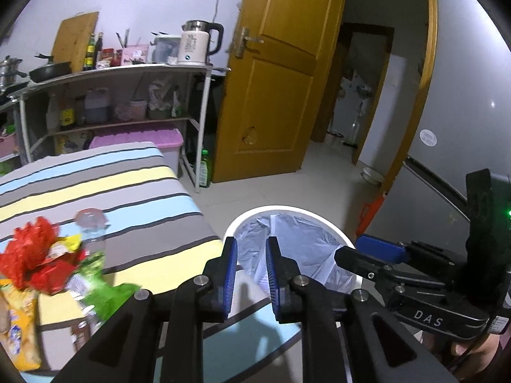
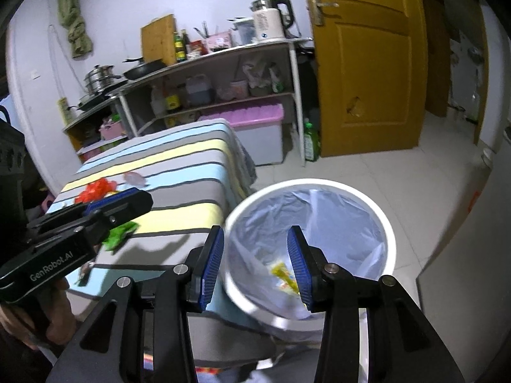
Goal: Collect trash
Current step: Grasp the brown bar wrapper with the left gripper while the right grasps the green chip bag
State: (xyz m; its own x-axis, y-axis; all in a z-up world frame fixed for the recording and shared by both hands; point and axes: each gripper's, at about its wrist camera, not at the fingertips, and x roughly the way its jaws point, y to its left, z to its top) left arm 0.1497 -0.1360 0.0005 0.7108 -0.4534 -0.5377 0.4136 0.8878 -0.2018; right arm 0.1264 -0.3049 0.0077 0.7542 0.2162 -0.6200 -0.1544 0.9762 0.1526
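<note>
The striped surface (image 1: 105, 191) carries the remaining trash at its near left corner: red wrappers (image 1: 30, 255), a yellow snack bag (image 1: 19, 325), a green wrapper (image 1: 108, 296) and a clear plastic bottle (image 1: 91, 233). Just beside its edge stands the lined white bin (image 2: 388, 233), a yellow wrapper (image 2: 284, 276) already inside. The left claw (image 1: 252, 279) is slightly parted and empty; the right claw (image 2: 258, 268) is spread wide, empty, above the bin. Best to swing left, pinch one light wrapper, and release only over the liner.

Red wrapper (image 1: 30, 255), striped cloth (image 1: 127, 191)
</note>
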